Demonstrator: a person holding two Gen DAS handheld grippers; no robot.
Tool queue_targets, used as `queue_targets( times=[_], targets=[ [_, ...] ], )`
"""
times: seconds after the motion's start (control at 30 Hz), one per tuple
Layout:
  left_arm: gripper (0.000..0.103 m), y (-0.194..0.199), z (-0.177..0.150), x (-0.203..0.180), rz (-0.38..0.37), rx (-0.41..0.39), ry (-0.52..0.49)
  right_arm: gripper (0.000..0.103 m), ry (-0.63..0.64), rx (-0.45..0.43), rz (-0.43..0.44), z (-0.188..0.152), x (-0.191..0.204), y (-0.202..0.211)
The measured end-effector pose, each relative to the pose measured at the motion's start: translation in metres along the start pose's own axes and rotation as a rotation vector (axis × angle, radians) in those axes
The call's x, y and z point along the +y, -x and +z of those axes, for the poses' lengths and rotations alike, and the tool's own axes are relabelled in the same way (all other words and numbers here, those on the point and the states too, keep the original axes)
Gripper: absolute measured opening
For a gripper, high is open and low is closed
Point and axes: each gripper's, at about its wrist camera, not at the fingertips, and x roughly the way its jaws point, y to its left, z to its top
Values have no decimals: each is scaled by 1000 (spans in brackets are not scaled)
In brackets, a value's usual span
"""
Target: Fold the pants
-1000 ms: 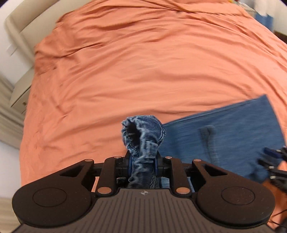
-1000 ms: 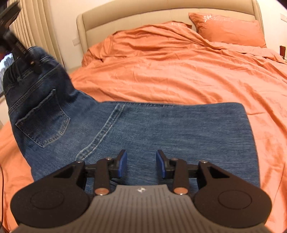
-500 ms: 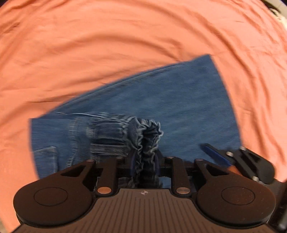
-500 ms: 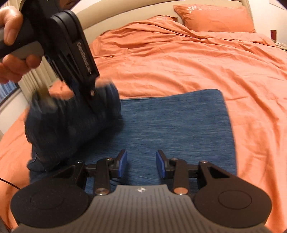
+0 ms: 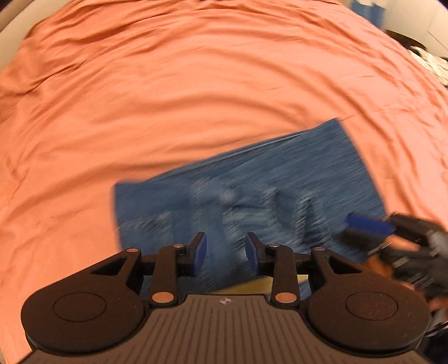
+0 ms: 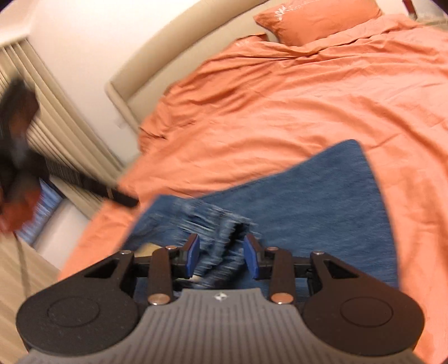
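The blue jeans [image 5: 252, 196] lie folded over on the orange bedspread [image 5: 168, 98], waistband end doubled onto the legs; they also show in the right wrist view [image 6: 322, 196]. My left gripper [image 5: 225, 253] is open and empty just above the near edge of the jeans. My right gripper [image 6: 221, 257] is open with its jaws either side of the bunched waistband [image 6: 224, 232]; it also shows blurred at the right of the left wrist view [image 5: 392, 240]. Both views are motion-blurred.
An orange pillow [image 6: 322, 16] and a beige headboard [image 6: 173, 64] are at the far end of the bed. Curtains [image 6: 56, 126] hang at the left. The bed's near edge and the floor [image 6: 22, 280] are at lower left.
My left gripper has let go of the waistband, opened and drawn back. The waistband end now lies folded onto the legs. My right gripper has moved over to the bunched waistband.
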Motion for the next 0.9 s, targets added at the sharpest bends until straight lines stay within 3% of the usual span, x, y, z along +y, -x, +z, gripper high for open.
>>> queue_targets(
  times=[0.07, 0.17, 0.3, 0.37, 0.4, 0.43, 0.5, 0.67, 0.77, 0.9],
  targets=[
    [39, -1, -13, 18, 8, 18, 46, 33, -105, 25, 112, 4, -2, -9],
    [39, -9, -27, 39, 9, 41, 110, 35, -262, 80, 183, 8, -9, -36],
    [39, -17, -42, 54, 2, 46, 150, 37, -381, 215, 170, -11, -20, -71],
    [39, -20, -49, 59, -4, 53, 165, 37, -424, 234, 170, -20, -25, -77],
    [39, -21, -51, 62, -3, 56, 168, 14, -422, 227, 184, -21, -24, -75],
    [39, -22, -52, 62, 1, 58, 170, 1, -412, 225, 216, -19, -21, -74],
    [39, -19, -54, 63, 2, 49, 171, 0, -391, 186, 272, -11, -10, -62],
    [41, -15, -48, 59, -42, 12, 139, 0, -180, 108, 304, 7, 33, -17],
    [41, -23, -45, 51, -63, 18, 107, 0, -104, 143, 234, -1, 38, -2],
    [39, -48, -43, 40, -81, 42, 80, 0, -180, 222, 90, -21, 2, -24]
  ],
)
